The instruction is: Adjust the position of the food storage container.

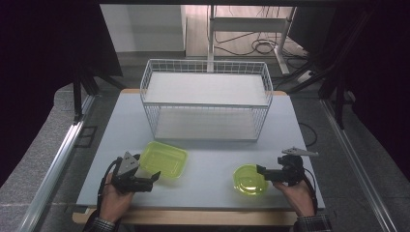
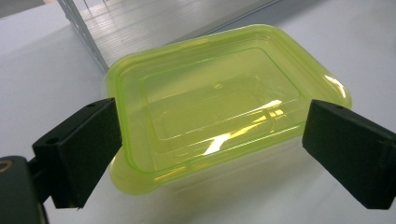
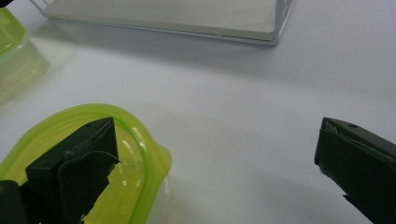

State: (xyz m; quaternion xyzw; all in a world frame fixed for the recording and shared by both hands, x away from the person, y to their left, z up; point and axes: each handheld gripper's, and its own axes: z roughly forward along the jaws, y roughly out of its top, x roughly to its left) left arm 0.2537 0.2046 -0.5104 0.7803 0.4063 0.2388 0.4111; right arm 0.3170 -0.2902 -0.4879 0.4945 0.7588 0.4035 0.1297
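A rectangular lime-green plastic container (image 1: 164, 158) sits on the grey table, left of centre near the front. My left gripper (image 1: 151, 180) is at its near left corner. In the left gripper view the container (image 2: 210, 102) lies between the two wide-apart jaws of the left gripper (image 2: 212, 126), and the pads do not press on it. A round lime-green container (image 1: 249, 180) sits at the front right. My right gripper (image 1: 262, 173) is at its right rim, open. In the right gripper view one jaw hangs over the round container (image 3: 140, 149) and the other over bare table, with the right gripper (image 3: 215, 135) empty.
A white wire rack (image 1: 205, 104) with two shelves stands at the middle back of the table (image 1: 300, 130); it also appears as the rack (image 2: 93, 28) and the rack (image 3: 187, 18). The rectangular container (image 3: 14, 60) shows at the left edge of the right gripper view.
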